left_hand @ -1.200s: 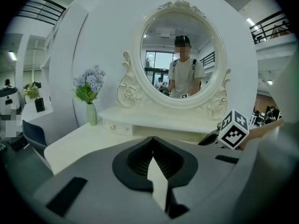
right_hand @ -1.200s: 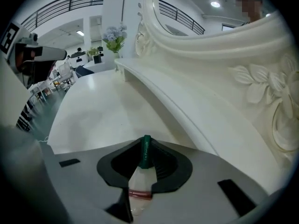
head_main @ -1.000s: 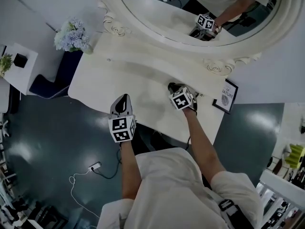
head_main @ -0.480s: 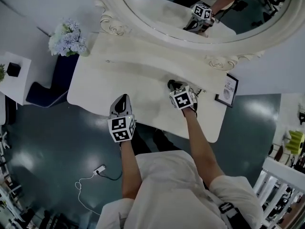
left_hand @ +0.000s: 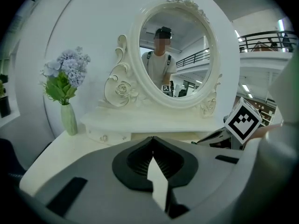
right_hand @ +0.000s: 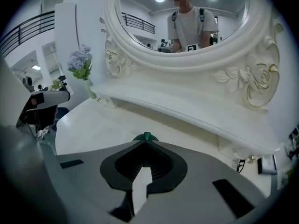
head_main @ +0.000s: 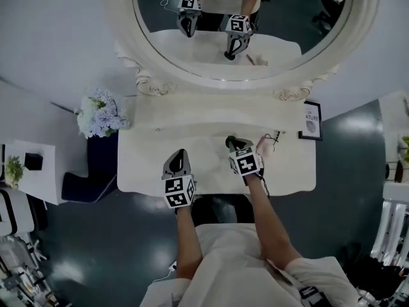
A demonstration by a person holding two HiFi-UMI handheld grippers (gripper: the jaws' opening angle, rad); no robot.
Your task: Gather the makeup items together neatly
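Note:
On a white vanity table (head_main: 147,171) my right gripper (head_main: 231,142) hangs over the middle, a little above the top. It is shut on a small dark green item (right_hand: 146,136), of which only the tip shows beyond the jaws. I cannot tell what the item is. My left gripper (head_main: 179,154) is near the front edge, to the left of the right one, shut with nothing between its jaws (left_hand: 152,140). Both grippers show again in the oval mirror (head_main: 255,50).
A vase of pale blue flowers (head_main: 99,114) stands at the table's left end. A raised shelf (head_main: 217,115) runs under the mirror. A small framed picture (head_main: 311,120) and a thin cable (head_main: 273,137) lie at the right end. A dark blue seat (head_main: 89,171) is left of the table.
The head view has swung round to face the mirror squarely. Both grippers stay over the table's front part, and the right one has rolled and risen a little.

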